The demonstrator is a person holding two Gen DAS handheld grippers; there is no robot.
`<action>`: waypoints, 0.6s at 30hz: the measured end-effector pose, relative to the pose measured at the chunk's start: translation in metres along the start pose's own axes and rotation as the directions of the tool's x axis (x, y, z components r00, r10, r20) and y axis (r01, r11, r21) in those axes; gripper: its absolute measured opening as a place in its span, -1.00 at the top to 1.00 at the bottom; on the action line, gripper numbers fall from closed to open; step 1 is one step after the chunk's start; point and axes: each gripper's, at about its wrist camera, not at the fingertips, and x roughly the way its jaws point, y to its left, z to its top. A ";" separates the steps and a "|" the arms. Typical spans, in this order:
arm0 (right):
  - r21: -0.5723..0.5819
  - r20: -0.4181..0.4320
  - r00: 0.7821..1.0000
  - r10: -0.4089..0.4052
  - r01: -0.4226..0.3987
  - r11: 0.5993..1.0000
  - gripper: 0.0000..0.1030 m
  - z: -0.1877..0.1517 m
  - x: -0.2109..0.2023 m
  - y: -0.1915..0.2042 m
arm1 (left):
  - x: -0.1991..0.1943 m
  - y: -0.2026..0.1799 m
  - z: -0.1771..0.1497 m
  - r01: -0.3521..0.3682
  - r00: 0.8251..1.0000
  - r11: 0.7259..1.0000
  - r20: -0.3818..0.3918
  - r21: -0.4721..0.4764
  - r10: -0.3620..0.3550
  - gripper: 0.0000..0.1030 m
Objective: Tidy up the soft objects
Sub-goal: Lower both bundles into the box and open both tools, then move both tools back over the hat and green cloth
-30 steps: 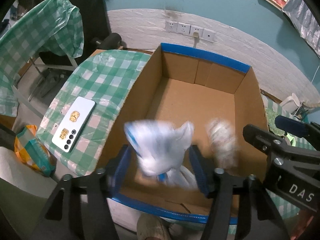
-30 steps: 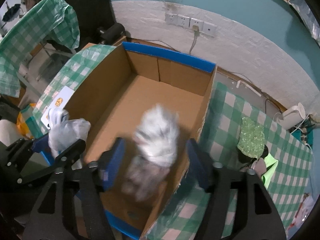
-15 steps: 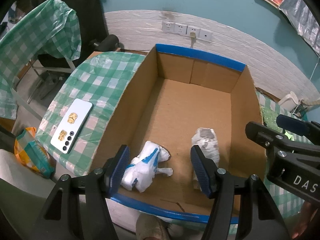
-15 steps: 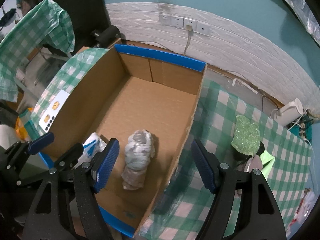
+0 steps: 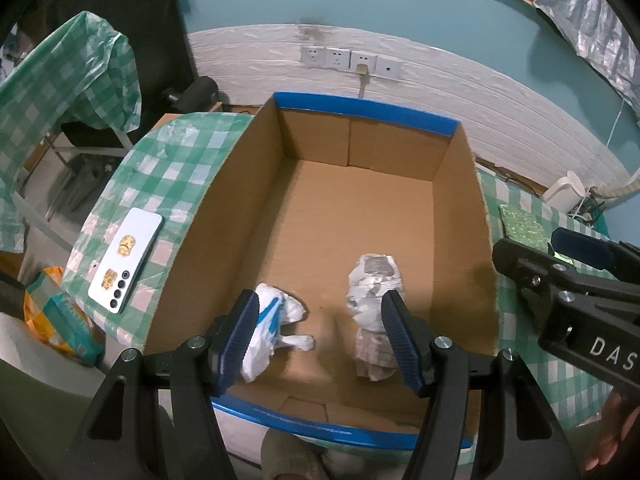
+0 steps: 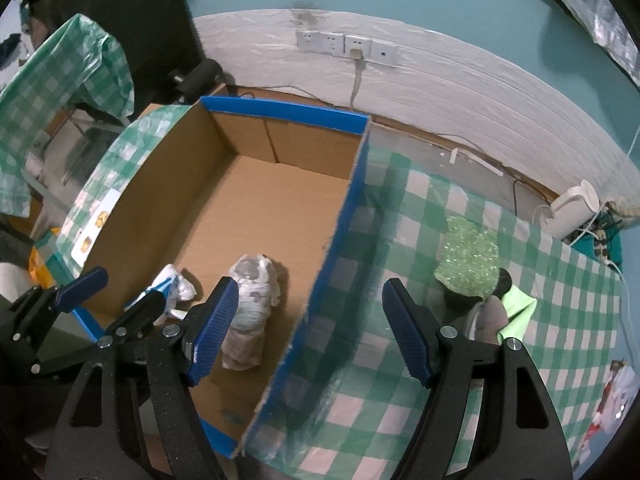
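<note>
**Soft bundles: two lying in the cardboard box, both grippers empty**

Soft bundles number two, and both lie on the floor of the open cardboard box (image 5: 360,208) near its front wall. One is a white and blue plastic-wrapped bundle (image 5: 272,328) on the left side; the other is a grey-white crumpled bundle (image 5: 374,304) to its right, lying lengthwise. The two are close together but apart, with bare cardboard showing between them. The rest of the box floor shows only cardboard. The box has blue tape along its rim and stands on a table with a green and white checked cloth (image 6: 460,360).

Left gripper (image 5: 324,336) hovers above the front part of the box, its two blue ribbed fingers spread wide with nothing between them. Right gripper (image 6: 310,332) hangs over the right wall of the box, fingers likewise spread wide and holding nothing; one finger is above the box interior, the other above the cloth.

One white phone (image 5: 125,260) lies flat on the cloth left of the box. On the cloth right of the box sit one sparkly green item (image 6: 468,258) and, just beside it, one neon green and grey cloth item (image 6: 502,312). Four wall sockets (image 5: 350,62) line the white wall behind, one with a plug in it
</note>
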 end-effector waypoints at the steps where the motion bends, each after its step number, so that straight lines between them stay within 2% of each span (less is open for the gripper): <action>1: 0.006 0.002 1.000 -0.001 0.001 1.000 -0.46 -0.001 -0.001 -0.003 | -0.001 -0.002 0.000 0.004 1.000 1.000 0.002 0.001 -0.004 -0.26; 18: 0.094 0.016 0.999 -0.034 0.032 0.995 -0.46 -0.018 -0.018 -0.051 | -0.009 -0.047 -0.002 0.034 0.999 0.997 0.019 0.075 -0.035 -0.26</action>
